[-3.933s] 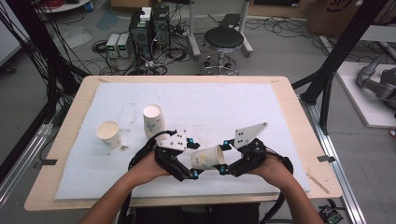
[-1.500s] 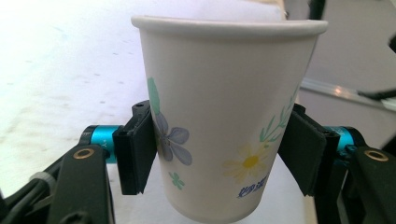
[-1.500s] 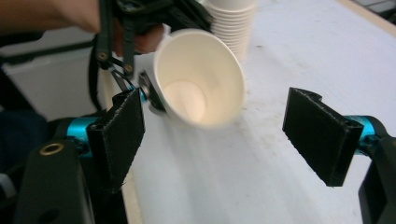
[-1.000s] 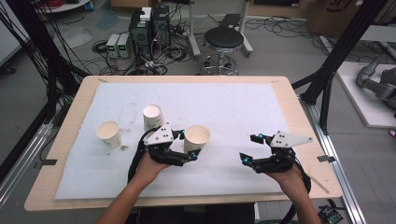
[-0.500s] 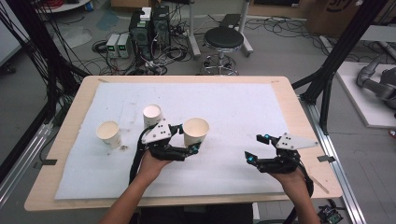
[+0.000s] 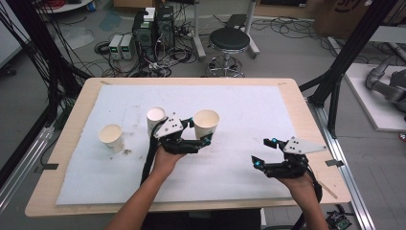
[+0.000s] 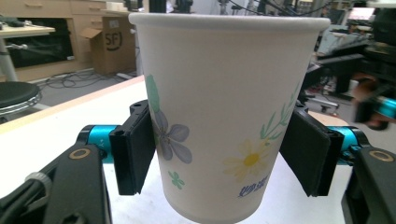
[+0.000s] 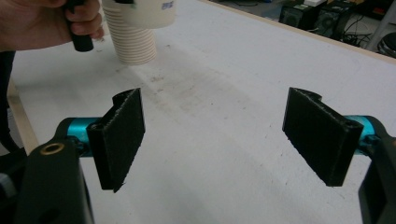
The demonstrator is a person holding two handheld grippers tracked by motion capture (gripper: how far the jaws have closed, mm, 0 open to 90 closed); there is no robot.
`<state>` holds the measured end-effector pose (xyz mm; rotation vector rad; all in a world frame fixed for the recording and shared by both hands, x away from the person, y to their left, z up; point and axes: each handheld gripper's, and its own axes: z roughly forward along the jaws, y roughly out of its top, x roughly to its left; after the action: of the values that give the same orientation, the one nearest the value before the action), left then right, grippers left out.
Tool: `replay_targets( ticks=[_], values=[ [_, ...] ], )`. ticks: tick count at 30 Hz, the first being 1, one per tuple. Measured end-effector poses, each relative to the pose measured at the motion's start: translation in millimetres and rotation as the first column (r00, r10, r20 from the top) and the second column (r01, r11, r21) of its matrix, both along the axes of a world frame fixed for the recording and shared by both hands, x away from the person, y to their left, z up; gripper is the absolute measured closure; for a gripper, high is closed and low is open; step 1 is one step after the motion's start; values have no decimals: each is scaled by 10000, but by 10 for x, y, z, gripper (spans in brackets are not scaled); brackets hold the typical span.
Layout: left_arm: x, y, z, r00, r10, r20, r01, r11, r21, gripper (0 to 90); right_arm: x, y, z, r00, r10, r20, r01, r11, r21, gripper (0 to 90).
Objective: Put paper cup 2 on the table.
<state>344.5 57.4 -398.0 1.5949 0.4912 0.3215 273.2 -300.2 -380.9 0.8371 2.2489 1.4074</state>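
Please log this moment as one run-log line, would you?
left gripper: shut on flowered white paper cup | right gripper: open, empty | stack of cups: on white mat

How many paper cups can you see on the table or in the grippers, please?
3: one paper cup clamped in the left gripper, a nested cup stack just behind that gripper, one single cup farther left. The stack hides its count.

In my left gripper (image 7: 219,158), with its black pads and teal fittings, the paper cup (image 7: 224,112) is off-white, printed with a purple flower, a yellow daisy, green sprigs and blue lettering, above the white mat (image 6: 249,110) on the pale wooden table (image 6: 67,143).
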Motion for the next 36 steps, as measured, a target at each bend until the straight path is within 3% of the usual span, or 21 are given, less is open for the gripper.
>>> replay_targets(
  ticks=[5, 14, 21, 32, 34, 36],
  values=[
    [105, -115, -80, 9998, 168, -139, -169, 9998, -51, 311, -18, -11, -7, 10000, -9, 49, 9, 10000, 25, 213],
    [238, -303, -252, 9984, 369, -431, -349, 9984, 448, 308, -14, -18, -25, 9999, -46, 99, 45, 9999, 102, 213],
    [300, -451, -391, 9970, 318, -700, -223, 9909, 1325, 308, -8, -18, -48, 10000, -93, -3, 93, 9999, 56, 213],
    [323, -613, -521, 9919, 308, -1235, 19, 9666, 2564, 314, -12, -22, -44, 10000, -72, -24, 72, 10000, 61, 214],
    [317, -629, -540, 9906, 379, -1313, 24, 9557, 2943, 315, -11, -26, -42, 10000, -58, 25, 58, 10000, 55, 214],
    [311, -639, -562, 9897, 414, -1369, 85, 9384, 3454, 315, -13, -28, -41, 10000, -68, -2, 68, 10000, 61, 214]
  ],
)
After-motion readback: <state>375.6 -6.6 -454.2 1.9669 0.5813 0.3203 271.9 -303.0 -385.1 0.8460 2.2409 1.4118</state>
